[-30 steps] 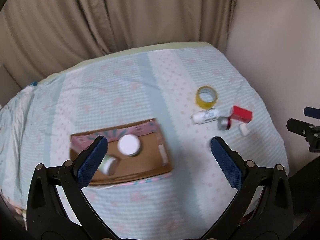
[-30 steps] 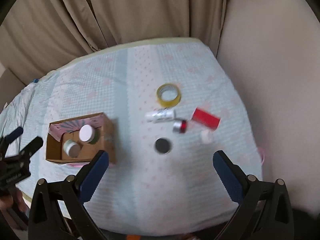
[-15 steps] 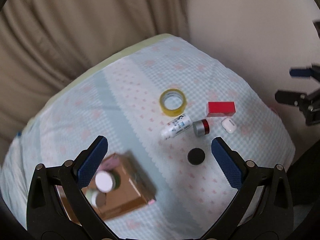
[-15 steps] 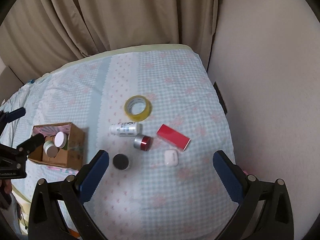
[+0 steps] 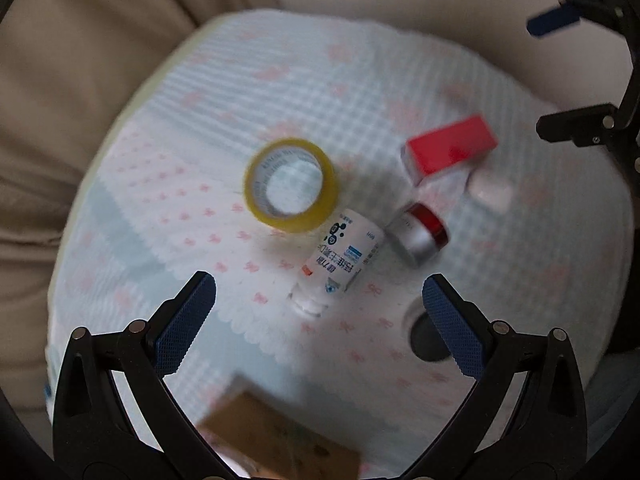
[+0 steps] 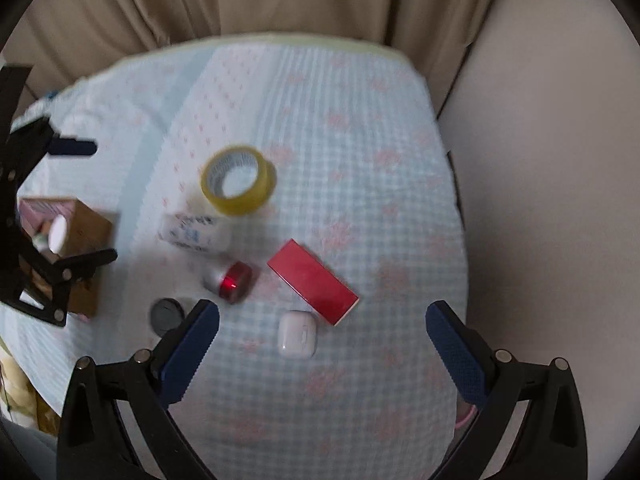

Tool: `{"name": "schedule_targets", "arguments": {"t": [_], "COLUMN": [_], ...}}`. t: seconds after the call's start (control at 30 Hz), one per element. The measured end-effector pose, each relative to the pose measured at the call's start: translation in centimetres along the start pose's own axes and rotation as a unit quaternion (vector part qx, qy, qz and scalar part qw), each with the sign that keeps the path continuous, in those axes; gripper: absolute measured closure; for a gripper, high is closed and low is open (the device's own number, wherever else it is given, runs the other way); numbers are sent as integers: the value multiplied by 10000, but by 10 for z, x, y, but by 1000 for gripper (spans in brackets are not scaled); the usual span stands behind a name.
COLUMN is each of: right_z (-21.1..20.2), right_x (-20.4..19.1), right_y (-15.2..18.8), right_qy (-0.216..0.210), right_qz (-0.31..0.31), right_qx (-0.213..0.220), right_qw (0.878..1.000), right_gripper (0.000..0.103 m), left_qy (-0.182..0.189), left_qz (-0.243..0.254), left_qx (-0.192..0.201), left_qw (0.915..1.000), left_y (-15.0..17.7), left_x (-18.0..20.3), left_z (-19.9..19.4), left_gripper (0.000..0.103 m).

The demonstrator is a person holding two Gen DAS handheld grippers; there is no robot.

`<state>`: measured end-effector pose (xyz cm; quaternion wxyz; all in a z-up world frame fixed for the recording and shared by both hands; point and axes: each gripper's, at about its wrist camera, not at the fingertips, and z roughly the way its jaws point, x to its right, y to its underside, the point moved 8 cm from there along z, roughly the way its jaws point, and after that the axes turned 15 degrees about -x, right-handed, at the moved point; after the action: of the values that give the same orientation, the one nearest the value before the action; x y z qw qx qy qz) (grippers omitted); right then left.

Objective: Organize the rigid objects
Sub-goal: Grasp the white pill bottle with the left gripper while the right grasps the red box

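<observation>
Right wrist view: glossy red box [image 6: 312,281] lies flat beside white case [image 6: 297,333]; both jaws gape empty.

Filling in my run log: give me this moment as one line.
left tool: open, empty, over white bottle | right tool: open, empty, over earbud case | tape roll, red box: on bedsheet

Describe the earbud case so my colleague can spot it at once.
On the checked tablecloth, find the red box. The earbud case lies just on its near side: small, white, rounded, the only plain white pebble shape there.
</observation>
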<state>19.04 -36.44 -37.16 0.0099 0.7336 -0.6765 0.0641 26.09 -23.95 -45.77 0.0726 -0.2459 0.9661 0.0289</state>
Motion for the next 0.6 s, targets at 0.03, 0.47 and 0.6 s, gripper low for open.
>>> {"name": "schedule_targets", "arguments": {"t": [0.03, 0.47, 0.6], "right_z": [13, 138, 152], "right_x": [0, -11, -16], "right_y": [-3, -20, -24], "right_qy": [16, 147, 307], "right_qz": [-76, -1114, -1511], "right_qx": [-100, -1282, -1467], "right_qw": [9999, 9854, 9771], "right_gripper": [0, 30, 46], "left_qy": [-13, 38, 160], "left_qz": [124, 1225, 1395], "left_qx": [-85, -851, -1023], "left_qw": [9999, 9888, 9848], "left_y": [-3, -25, -29], "left_x": [2, 22, 26], "left_z": [13, 109, 119], "left_gripper": [0, 34, 43]}}
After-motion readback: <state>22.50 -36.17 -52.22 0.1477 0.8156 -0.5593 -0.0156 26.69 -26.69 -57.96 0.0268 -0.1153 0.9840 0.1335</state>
